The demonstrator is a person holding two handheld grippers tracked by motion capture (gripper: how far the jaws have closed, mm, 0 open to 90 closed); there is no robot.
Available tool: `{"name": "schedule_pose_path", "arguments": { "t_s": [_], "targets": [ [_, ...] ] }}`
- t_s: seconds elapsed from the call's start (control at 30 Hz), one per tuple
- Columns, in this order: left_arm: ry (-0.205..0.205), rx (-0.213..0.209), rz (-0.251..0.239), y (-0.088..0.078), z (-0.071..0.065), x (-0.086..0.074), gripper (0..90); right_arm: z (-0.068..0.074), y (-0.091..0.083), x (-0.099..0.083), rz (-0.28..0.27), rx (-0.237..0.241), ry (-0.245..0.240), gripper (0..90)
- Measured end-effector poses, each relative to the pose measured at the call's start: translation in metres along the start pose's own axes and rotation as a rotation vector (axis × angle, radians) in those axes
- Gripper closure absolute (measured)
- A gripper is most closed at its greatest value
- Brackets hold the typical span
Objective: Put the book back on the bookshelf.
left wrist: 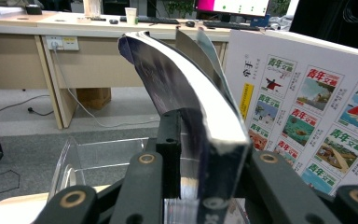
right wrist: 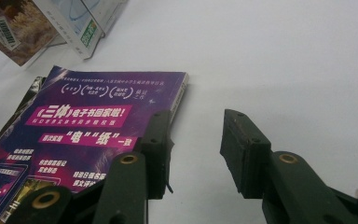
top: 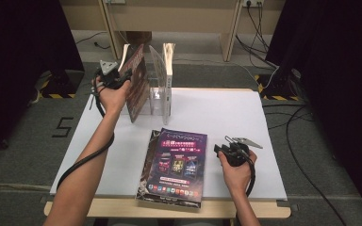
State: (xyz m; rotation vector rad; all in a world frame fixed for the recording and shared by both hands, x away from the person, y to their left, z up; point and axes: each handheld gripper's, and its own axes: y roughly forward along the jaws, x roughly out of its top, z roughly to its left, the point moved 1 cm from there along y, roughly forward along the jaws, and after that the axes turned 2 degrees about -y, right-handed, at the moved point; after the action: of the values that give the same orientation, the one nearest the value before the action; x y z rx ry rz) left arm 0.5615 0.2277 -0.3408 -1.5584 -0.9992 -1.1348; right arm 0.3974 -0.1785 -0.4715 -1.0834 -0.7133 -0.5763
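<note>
Table [top: 245,117] under both grippers. Clear rack [top: 158,101] just right of left gripper [top: 118,77]. Magazine [left wrist: 186,102] upright between its jaws, which sit slightly parted, grip unclear. Right gripper [right wrist: 196,149] open, empty; magazine stack [right wrist: 88,121] touching its left jaw.

Grey carpet floor [top: 28,141], white table [top: 226,113] — wooden desk [top: 179,14] behind, black curtains [top: 339,56] either side, cables [top: 259,19] trailing

Purple magazine [top: 177,162] on the white table [top: 226,117], pink banner and white lettering across its cover. At eleven o'clock, a dark, glossy magazine [top: 135,82] beside a white-backed one [left wrist: 307,107] tiled with colourful little covers.
</note>
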Motion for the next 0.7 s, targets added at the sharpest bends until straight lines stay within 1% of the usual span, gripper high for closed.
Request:
{"name": "schedule_pose_path", "arguments": {
  "t_s": [0.07, 0.13, 0.2, 0.27, 0.33, 0.4, 0.43, 0.47, 0.57, 0.7],
  "targets": [
    [0.001, 0.002, 0.012, 0.0014, 0.0013, -0.0001, 73.6, -0.0005, 0.0005, -0.0001, 0.001, 0.0, -0.004, 62.9],
    [-0.016, -0.003, 0.024, 0.0033, 0.003, -0.0002, 74.2, -0.0003, 0.001, -0.0003, 0.003, 0.004, 0.0, 62.8],
    [-0.021, -0.003, 0.036, 0.0047, 0.004, 0.0, 75.8, -0.0001, 0.0012, -0.0005, 0.006, 0.002, 0.002, 62.8],
    [-0.026, 0.0, 0.066, 0.0065, 0.0049, 0.0004, 78.3, -0.0004, 0.0014, -0.0006, 0.006, 0.0, -0.001, 62.8],
    [-0.035, 0.015, 0.094, 0.0071, 0.0052, 0.0012, 81.0, -0.0006, 0.0016, -0.0007, 0.01, 0.0, 0.0, 62.8],
    [-0.021, 0.02, 0.131, 0.0069, 0.0042, 0.0045, 82.7, -0.0006, 0.0019, -0.0009, 0.012, 0.0, 0.0, 62.8],
    [-0.02, 0.022, 0.146, 0.0068, 0.0035, 0.006, 83.0, -0.0008, 0.0019, -0.0009, 0.013, -0.001, -0.002, 62.8],
    [-0.018, 0.026, 0.154, 0.0069, 0.003, 0.0067, 83.2, -0.0007, 0.0019, -0.0008, 0.012, -0.001, -0.003, 62.8],
    [-0.017, 0.012, 0.162, 0.0077, 0.0012, 0.0072, 83.4, -0.0006, 0.0018, -0.0008, 0.012, -0.001, -0.003, 62.8],
    [-0.017, 0.013, 0.14, 0.0073, -0.0005, 0.0052, 83.6, -0.0009, 0.0014, -0.0006, 0.009, 0.0, -0.001, 62.8]
  ]
}}
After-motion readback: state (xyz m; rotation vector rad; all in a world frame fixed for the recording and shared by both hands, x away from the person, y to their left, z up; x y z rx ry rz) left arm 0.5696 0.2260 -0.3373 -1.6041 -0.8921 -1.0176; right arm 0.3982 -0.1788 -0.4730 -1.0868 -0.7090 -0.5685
